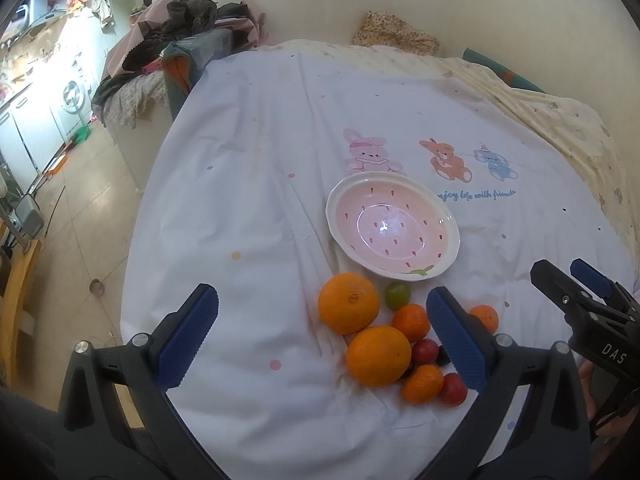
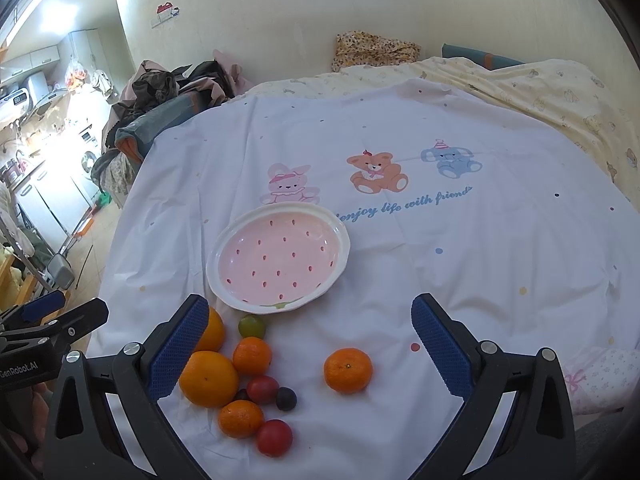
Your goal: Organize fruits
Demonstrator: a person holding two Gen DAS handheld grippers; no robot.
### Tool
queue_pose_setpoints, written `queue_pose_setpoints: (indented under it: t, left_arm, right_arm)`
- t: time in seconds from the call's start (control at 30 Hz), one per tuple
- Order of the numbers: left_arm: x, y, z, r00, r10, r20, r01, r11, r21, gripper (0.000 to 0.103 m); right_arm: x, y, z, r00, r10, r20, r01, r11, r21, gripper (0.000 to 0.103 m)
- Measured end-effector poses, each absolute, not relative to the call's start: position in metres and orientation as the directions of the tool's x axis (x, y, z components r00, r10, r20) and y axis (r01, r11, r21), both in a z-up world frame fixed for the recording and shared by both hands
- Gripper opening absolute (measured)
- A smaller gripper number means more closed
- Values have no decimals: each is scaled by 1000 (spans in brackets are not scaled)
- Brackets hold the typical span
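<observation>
A pink strawberry-patterned bowl sits empty on the white sheet. Just in front of it lies a cluster of fruit: two large oranges, several small mandarins, a green fruit, red fruits and a dark one. One mandarin lies apart to the right. My left gripper is open above the cluster. My right gripper is open, with the lone mandarin between its fingers' span. Both are empty.
The sheet with cartoon animals covers a bed; a yellow quilt lies at the back right. A clothes pile sits at the back left. The floor and kitchen units drop off to the left.
</observation>
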State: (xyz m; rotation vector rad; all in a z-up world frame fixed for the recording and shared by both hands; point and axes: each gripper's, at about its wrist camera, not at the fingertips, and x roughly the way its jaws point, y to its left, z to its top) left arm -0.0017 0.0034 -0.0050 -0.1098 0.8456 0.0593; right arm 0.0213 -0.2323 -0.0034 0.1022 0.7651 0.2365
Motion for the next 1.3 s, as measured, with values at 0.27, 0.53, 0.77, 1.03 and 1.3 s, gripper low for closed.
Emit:
queue_pose_setpoints:
  t: [0.27,0.53,0.77,1.03,1.3]
  left_arm:
    - [-2,4,-4,663,9,-748,-97,992,-74,103]
    - [-2,6,-4,665,16,-747,-103,992,-71,103]
    - [-1,5,-3,664,23,-748,-111,991,-68,103]
    - [0,4,-2,664,24,-748,-113,991,-68,103]
    - [-1,4,-2,664,24,-747,-114,991,-69,103]
  right_arm:
    - [21,-232,-4,696,249,-674,-175,969,177,103]
    - [22,-234,-4,698,247,-672,-175,969,174,103]
    - [20,-232,-4,695,248,-675,-178,969,172,103]
    - [20,-232,-4,696,247,-674,-176,969,173,103]
    - [21,-231,-4,697,246,-674,-176,969,171,103]
